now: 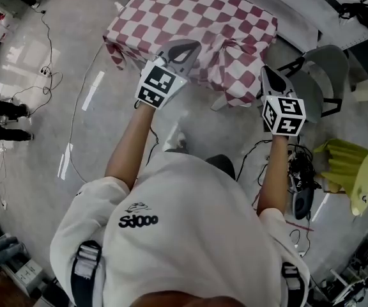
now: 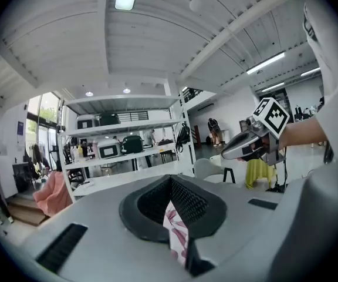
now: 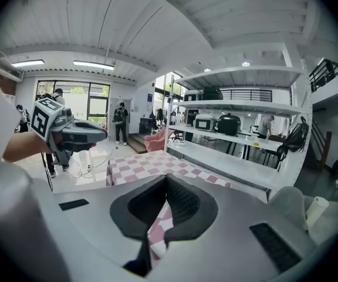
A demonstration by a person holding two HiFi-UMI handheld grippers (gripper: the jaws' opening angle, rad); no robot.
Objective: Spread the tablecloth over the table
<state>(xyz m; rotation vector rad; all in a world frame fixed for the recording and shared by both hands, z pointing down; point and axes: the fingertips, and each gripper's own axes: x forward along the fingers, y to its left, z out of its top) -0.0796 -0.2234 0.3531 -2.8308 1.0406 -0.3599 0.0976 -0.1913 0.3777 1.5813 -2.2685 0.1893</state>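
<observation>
- The left tool [image 1: 185, 48] is closed on the cloth [image 1: 197, 18]. In the left gripper view a pink-and-white strip of it [image 2: 176, 231] is pinched where the jaws meet and hangs down below them.
- The right tool [image 1: 270, 78] is also closed on the cloth. In the right gripper view a checked fold [image 3: 157, 231] is pinched between its jaws.
- The red-and-white checked cloth lies ahead of both tools, draped over the bench, which it hides.
- Each tool holds the cloth's near edge. The left tool grips near the middle of that edge, the right tool at the corner on its own side.
- Between the two tools the cloth is gathered into loose folds and sags below the bench top. Ahead of the left tool it lies flatter.
- The tools are well apart, side by side, both pointing at the bench.
- A grey chair [image 1: 328, 75] stands just to the right of the right tool.
- A yellow pleated thing [image 1: 350, 171] lies on the floor [image 1: 56, 107] behind and to the right of that tool, with cables [image 1: 299, 165] beside it.
- White shelves [image 3: 239, 135] stand beyond the bench, ahead of the right tool.
</observation>
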